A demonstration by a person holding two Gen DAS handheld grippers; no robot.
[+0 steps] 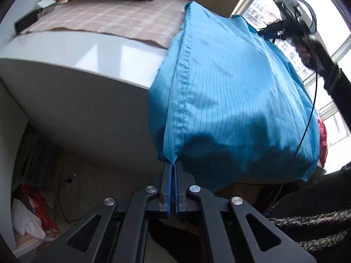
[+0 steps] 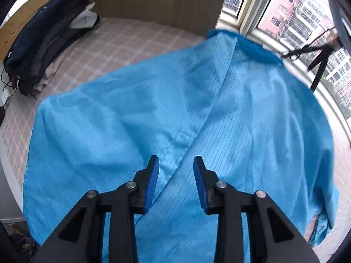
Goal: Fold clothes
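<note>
A bed covered by a pink checked blanket (image 2: 122, 50) stands beside a large window (image 2: 291, 17) that looks out on apartment blocks, with a wooden panel behind the bed's far end. Nearest the left wrist camera, the left gripper (image 1: 173, 171) has its two blue-padded fingers pressed together on the seamed bottom edge of a single blue garment (image 1: 230, 92), so a corner of the cloth is pinched and drawn out over the white bed frame (image 1: 65, 52). The garment is a thin, shiny blue fabric crossed by fine dark pinstripes, with a stitched seam running up from the pinch point. In the right wrist view the right gripper (image 2: 176, 175) hangs above the same garment with its jaws apart at a middling gap and nothing between the pads; the cloth lies below them, spread wide over the blanket. There the garment shows a long fold or seam running diagonally up toward a darker blue collar (image 2: 256, 50) at the window end, and a sleeve end hangs off at the lower right. Farther back, one stack of dark folded clothes (image 2: 46, 48) sits against the wooden panel at the far left. In the left wrist view the right gripper appears blurred near the window, held by a dark sleeve (image 1: 329, 70), and a heap of red and white cloth (image 1: 33, 212) lies on the floor.
</note>
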